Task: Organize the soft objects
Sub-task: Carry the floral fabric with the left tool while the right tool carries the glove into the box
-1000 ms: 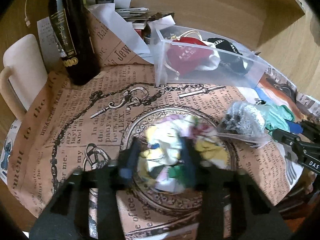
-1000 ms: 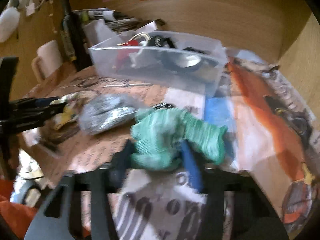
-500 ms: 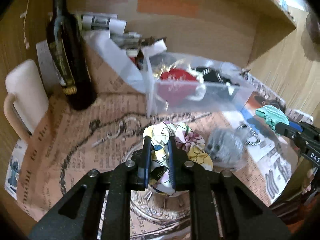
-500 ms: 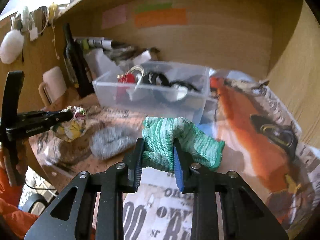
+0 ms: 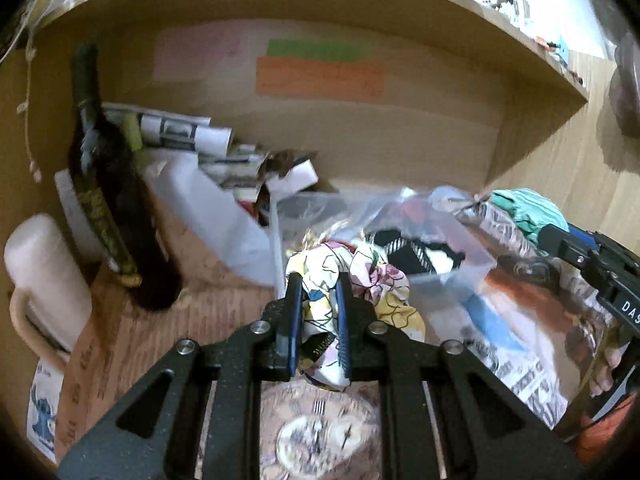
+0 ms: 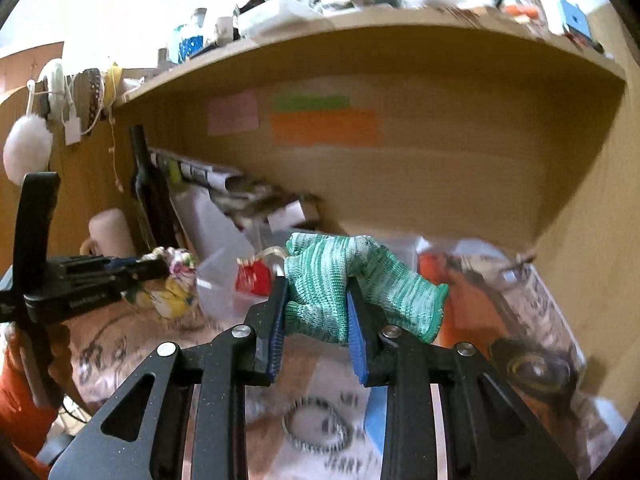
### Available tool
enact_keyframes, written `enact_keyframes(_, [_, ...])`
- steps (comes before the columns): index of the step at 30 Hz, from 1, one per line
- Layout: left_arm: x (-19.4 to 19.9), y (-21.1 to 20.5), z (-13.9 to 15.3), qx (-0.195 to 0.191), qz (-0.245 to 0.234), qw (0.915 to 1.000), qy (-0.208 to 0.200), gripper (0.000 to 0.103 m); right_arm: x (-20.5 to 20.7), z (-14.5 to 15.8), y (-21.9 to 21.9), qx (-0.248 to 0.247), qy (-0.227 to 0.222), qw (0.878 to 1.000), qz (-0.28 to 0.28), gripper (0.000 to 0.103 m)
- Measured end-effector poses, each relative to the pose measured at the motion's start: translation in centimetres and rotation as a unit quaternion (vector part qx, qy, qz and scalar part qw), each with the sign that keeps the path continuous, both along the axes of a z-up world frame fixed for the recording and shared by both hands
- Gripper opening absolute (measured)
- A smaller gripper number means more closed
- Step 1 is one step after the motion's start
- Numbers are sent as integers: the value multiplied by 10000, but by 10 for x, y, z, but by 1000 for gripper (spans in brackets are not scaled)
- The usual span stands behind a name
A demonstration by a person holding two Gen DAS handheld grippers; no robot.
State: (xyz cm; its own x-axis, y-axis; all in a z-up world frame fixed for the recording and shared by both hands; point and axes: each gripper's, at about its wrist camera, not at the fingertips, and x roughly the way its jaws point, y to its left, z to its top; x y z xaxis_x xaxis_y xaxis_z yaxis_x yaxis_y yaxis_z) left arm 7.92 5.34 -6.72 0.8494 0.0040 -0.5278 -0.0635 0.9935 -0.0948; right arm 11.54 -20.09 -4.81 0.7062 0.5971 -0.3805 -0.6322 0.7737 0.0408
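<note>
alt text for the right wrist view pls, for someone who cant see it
The right gripper holds a green knitted glove in its shut jaws, lifted in front of a clear plastic bin on a cluttered wooden desk. At left, the left gripper holds a bundle of patterned cloth; a dark bottle stands behind.

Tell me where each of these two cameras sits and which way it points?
Left wrist: sits behind the left tool, looking forward at its patterned cloth, the plastic box and a dark bottle; the right tool shows at right.
Right wrist: sits behind the right tool, looking at its green glove; the left tool shows at left.
Shared: box, bottle, both cloths, orange note.
</note>
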Motion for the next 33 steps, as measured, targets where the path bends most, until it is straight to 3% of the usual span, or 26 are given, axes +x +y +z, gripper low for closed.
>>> enact_keyframes(5, [21,-2,16,56,-22,9998,-195,15,18,11,18,-27,-193,9998,49,25])
enact_keyframes(11, [52,2,20,24,104,9997,-226,15,46,14,34,-80,-102,9999,91,25])
enact_keyframes(19, [92,1,1,132,106,9998,114,15,80,4,55,-342,157,9992,104,25])
enact_keyframes(33, [137,1,-35,173,-46,9971,736,15,132,-45,80,-909,931,9915,-2,25])
